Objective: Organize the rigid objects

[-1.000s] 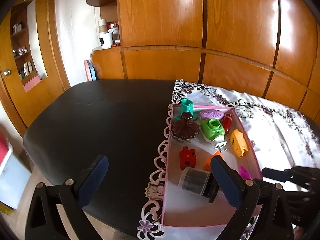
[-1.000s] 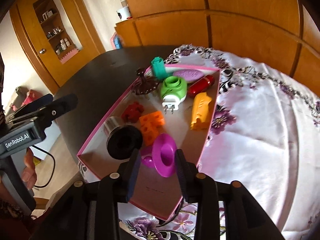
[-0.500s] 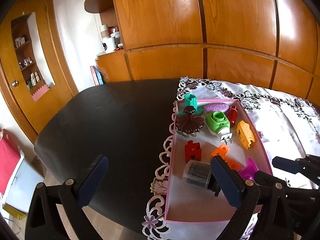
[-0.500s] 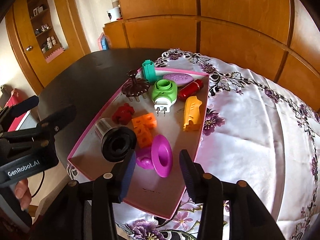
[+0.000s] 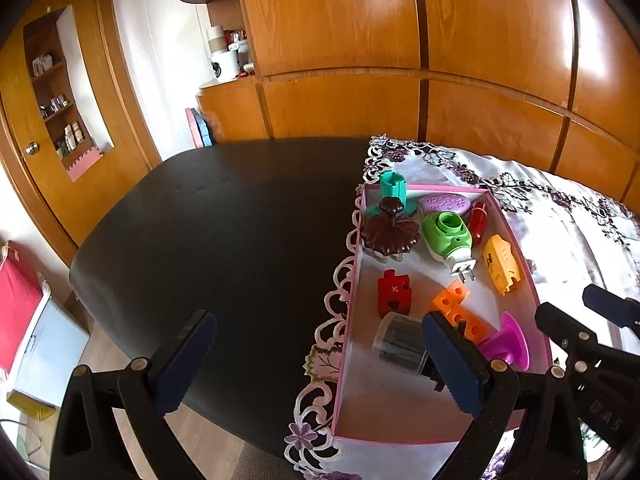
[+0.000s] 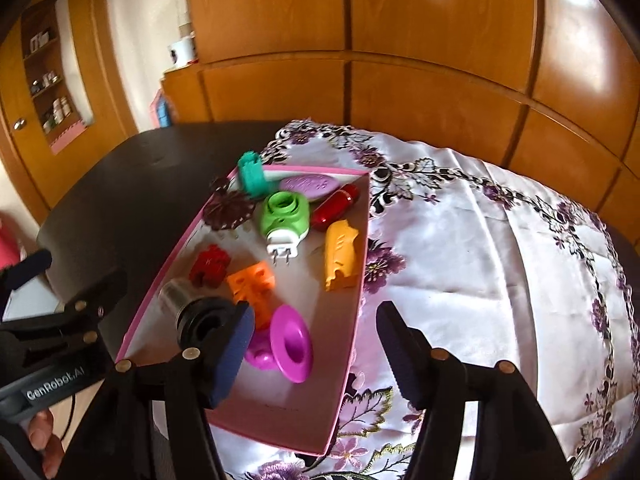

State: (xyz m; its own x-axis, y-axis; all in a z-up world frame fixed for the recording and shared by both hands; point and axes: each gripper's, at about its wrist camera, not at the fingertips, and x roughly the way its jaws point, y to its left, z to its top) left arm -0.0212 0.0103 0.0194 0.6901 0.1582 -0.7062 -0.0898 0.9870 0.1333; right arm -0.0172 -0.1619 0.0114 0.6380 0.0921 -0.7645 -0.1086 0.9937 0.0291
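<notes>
A pink tray (image 6: 280,412) on the flowered cloth holds several toys. Among them are a magenta funnel-shaped piece (image 6: 290,344), an orange block (image 6: 252,280), a black-capped clear cylinder (image 6: 200,316), a red puzzle block (image 5: 394,294), a green plug-in device (image 5: 446,236) and a yellow piece (image 5: 500,268). My right gripper (image 6: 316,344) hovers over the tray's near right corner. Its jaws are opening, with the magenta piece lying loose between them, untouched by the pads. My left gripper (image 5: 320,360) stands wide open and empty, straddling the tray's left wall (image 5: 352,300) and the black tabletop.
The black table (image 5: 220,240) spreads to the left of the white flowered cloth (image 6: 500,260). Wooden cabinets stand behind the table. At the tray's far end sit a brown flower-shaped piece (image 5: 390,234), a teal piece (image 5: 392,190), a purple oval and a red cylinder.
The right gripper's jaws have spread apart from the magenta piece, which stays lying in the tray. The left gripper stays wide open, its view tilted slightly.
</notes>
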